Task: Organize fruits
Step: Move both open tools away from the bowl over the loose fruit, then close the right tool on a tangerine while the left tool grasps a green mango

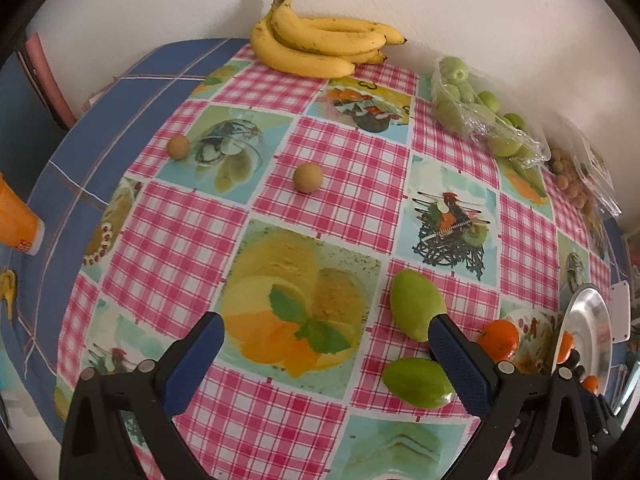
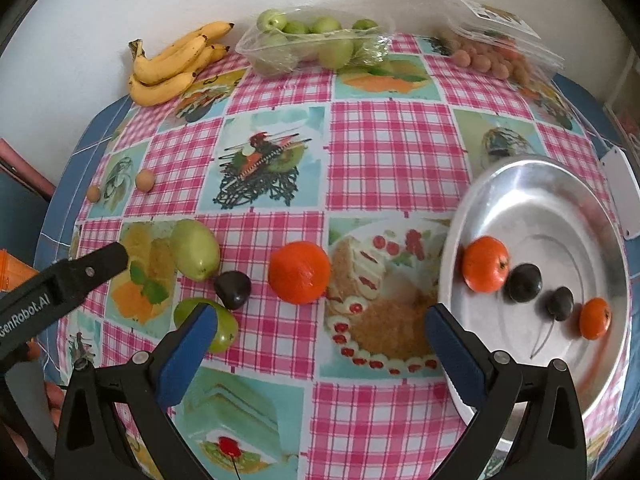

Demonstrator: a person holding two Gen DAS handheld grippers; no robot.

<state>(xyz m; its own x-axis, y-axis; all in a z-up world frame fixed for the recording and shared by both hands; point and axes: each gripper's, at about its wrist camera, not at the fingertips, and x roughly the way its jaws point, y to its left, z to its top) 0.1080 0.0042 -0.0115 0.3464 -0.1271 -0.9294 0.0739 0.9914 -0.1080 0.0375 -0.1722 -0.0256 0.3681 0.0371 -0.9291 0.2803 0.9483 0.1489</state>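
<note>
My left gripper (image 1: pixel 326 330) is open and empty above the tablecloth, with two green mangoes (image 1: pixel 416 304) (image 1: pixel 418 382) by its right finger. My right gripper (image 2: pixel 320 322) is open and empty; an orange (image 2: pixel 299 272) lies just beyond it on the cloth. A dark plum (image 2: pixel 233 289) and the two green mangoes (image 2: pixel 195 254) (image 2: pixel 222 326) lie to its left. The metal tray (image 2: pixel 560 208) at right holds two oranges (image 2: pixel 486 264) (image 2: pixel 595 318) and two dark plums (image 2: pixel 523 282) (image 2: pixel 560 303). The left gripper's finger (image 2: pixel 100 264) shows at far left.
Bananas (image 1: pixel 320 46) lie at the back by the wall. A plastic pack of green fruits (image 2: pixel 316 44) and a pack of small brown fruits (image 2: pixel 496 60) stand at the back. Two small brown fruits (image 1: pixel 307 177) (image 1: pixel 178 147) lie loose on the cloth. An orange cup (image 1: pixel 16 220) is at far left.
</note>
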